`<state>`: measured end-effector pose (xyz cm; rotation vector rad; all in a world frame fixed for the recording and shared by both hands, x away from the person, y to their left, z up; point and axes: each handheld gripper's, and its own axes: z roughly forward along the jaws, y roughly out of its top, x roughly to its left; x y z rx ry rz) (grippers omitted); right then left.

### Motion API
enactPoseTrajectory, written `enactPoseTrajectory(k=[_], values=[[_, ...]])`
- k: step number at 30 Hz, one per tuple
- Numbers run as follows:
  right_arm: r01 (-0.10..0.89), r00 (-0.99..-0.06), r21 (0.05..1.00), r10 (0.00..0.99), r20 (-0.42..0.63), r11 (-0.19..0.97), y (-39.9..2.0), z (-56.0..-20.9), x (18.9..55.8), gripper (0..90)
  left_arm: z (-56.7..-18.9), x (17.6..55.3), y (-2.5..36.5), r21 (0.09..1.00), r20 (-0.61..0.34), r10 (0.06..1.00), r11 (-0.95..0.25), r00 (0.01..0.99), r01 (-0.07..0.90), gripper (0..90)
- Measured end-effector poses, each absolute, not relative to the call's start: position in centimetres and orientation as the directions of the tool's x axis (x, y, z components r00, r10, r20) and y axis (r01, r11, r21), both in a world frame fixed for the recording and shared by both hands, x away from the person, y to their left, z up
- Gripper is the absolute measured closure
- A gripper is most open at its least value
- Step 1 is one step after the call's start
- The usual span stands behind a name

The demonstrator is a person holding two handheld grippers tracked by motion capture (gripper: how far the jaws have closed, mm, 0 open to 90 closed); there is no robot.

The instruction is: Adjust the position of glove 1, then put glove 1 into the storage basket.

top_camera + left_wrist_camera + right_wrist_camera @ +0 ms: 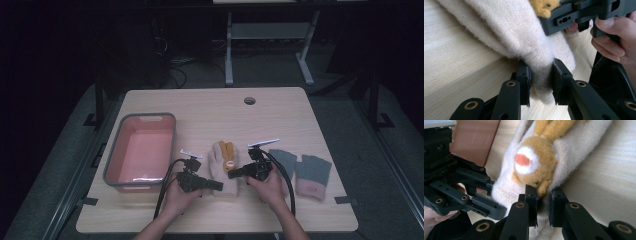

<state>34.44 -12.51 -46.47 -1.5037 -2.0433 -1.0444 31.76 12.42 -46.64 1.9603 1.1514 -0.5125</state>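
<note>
At table centre, 2 claws clamped on cream glove.

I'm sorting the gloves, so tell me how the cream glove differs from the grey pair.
The cream glove lies mid-table with an orange plush animal on it; the grey gloves lie to its right, plain, with pink cuffs. The cream glove is pinched at its cuff end by the left gripper and the right gripper; the grey gloves lie untouched. Both lie flat on the table.
</note>
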Motion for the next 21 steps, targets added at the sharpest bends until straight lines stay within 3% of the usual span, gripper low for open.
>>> enactPoseTrajectory(k=[21], values=[[0.918,-0.375,0.365,0.628,0.682,0.152,-12.5,-44.4,34.0,81.1,-45.0,31.8,12.6,0.461,-0.655,0.527,-0.289,0.541,0.839,71.3]])
